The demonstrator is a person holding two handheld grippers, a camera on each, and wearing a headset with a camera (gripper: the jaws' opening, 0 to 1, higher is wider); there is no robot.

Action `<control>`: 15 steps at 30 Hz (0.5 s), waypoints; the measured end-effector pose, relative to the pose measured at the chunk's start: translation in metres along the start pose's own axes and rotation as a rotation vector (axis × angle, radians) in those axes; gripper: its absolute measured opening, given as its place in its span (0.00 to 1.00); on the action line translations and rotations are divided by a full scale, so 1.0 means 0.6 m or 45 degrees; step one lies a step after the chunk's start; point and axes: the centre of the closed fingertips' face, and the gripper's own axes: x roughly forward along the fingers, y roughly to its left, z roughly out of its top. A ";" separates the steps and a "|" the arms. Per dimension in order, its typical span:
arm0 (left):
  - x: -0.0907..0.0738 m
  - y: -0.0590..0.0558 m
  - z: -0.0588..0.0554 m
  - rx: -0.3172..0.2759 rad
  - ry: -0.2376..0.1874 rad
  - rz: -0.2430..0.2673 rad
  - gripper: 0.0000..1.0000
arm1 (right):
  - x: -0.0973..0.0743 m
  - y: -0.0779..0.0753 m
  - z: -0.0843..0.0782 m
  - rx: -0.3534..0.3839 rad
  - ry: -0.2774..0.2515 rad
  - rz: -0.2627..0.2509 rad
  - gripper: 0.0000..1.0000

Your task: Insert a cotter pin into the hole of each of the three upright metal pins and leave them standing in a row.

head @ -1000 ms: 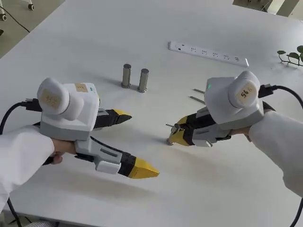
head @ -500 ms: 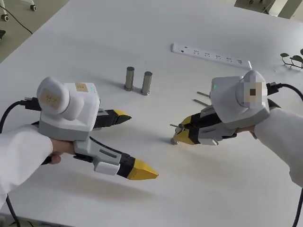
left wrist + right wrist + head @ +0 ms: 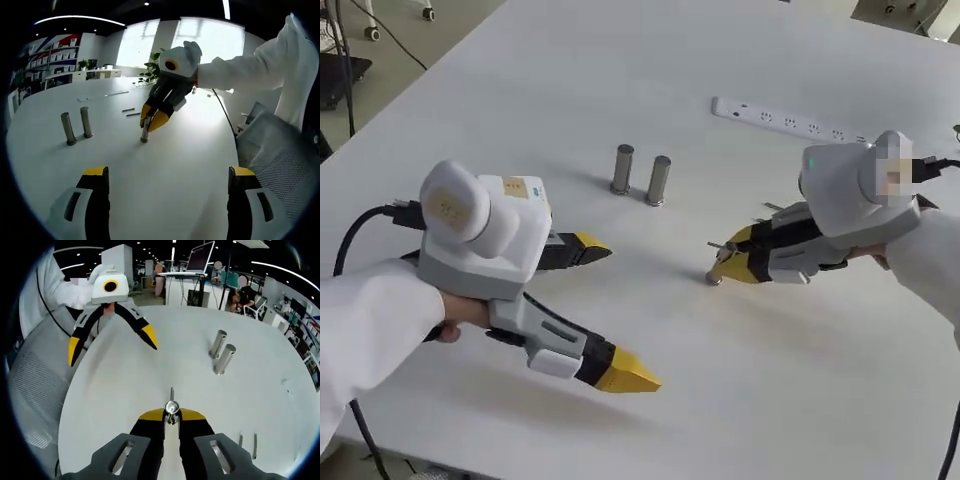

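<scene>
- The white table (image 3: 620, 60) runs wide and bare in the head view. Its left edge drops to the floor at the upper left, and a power strip (image 3: 790, 122) lies near the far side.
- There is open surface between my two grippers and ahead of the left one.
- The left upright pin (image 3: 622, 169) and the right upright pin (image 3: 659, 180) stand just beside each other, apart, mid-table.
- My right gripper (image 3: 728, 264) has its jaws closed on the third metal pin (image 3: 715, 277), whose foot is at the table surface, near the standing two.
- A thin cotter pin (image 3: 172, 392) pokes out past my jaw tips. I cannot tell whether it sits in the hole.
- Two loose cotter pins (image 3: 254, 446) lie flat beside my right gripper.
- My left gripper (image 3: 618, 310) hovers over the table with its jaws spread wide, holding nothing.
- Compared with a second ago, the view has swung. My right jaws stay clamped on the pin and my left stay apart.
</scene>
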 end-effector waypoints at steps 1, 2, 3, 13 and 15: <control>-0.001 -0.001 0.001 0.000 0.000 0.001 0.99 | 0.001 -0.001 0.002 -0.010 -0.009 0.017 0.04; -0.002 -0.002 0.001 -0.003 -0.001 0.002 0.99 | 0.001 0.001 0.004 -0.010 -0.019 0.042 0.04; -0.002 -0.003 0.001 -0.006 0.000 0.002 0.99 | 0.002 -0.002 0.005 -0.015 -0.021 0.039 0.04; -0.009 -0.011 0.011 -0.020 -0.021 0.017 0.99 | 0.000 -0.005 0.010 -0.032 -0.052 0.084 0.04; -0.010 -0.011 0.012 -0.018 -0.020 0.024 0.99 | 0.001 -0.003 0.010 -0.032 -0.054 0.090 0.04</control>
